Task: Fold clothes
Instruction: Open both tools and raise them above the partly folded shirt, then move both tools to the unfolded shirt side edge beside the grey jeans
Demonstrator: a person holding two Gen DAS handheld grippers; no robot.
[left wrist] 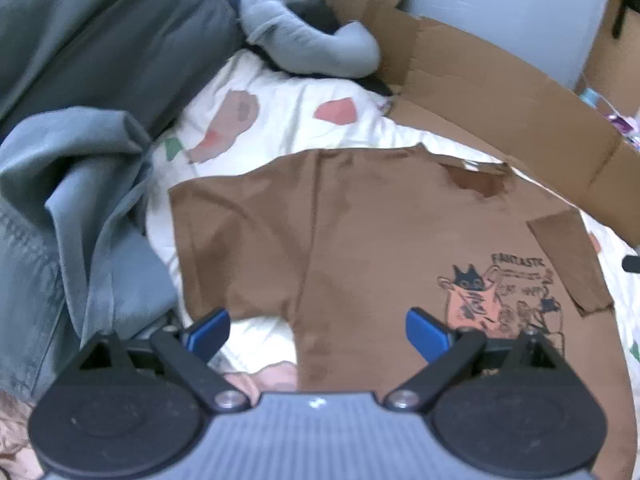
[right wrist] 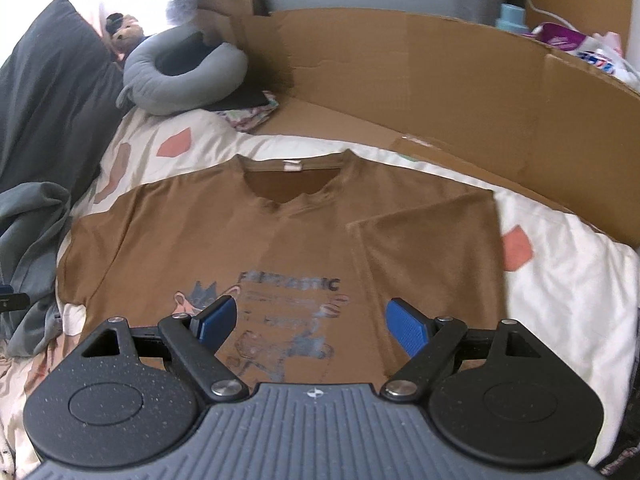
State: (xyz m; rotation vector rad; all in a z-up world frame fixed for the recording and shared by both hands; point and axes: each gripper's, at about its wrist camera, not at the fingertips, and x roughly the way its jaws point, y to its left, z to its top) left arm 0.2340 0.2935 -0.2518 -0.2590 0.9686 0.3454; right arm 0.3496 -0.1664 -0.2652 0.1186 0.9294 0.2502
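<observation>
A brown T-shirt (right wrist: pixel 224 240) with a cartoon print lies flat, front up, on a white patterned bedsheet (right wrist: pixel 568 288). Its right side and sleeve (right wrist: pixel 432 264) are folded in over the chest; its left sleeve (left wrist: pixel 224 240) lies spread out. My left gripper (left wrist: pixel 318 330) hovers open above the left sleeve's underarm, nothing between its blue pads. My right gripper (right wrist: pixel 310 320) hangs open over the print, beside the folded edge, and holds nothing. The tip of the left gripper (right wrist: pixel 10 300) shows at the left edge of the right wrist view.
A flattened cardboard box (right wrist: pixel 440 92) stands along the far side of the bed. A grey neck pillow (right wrist: pixel 180 80) and dark pillow (right wrist: pixel 52 92) lie at the head. Grey-green clothes (left wrist: pixel 68 208) are heaped left of the shirt. Bottles and packets (right wrist: pixel 580 40) sit behind the cardboard.
</observation>
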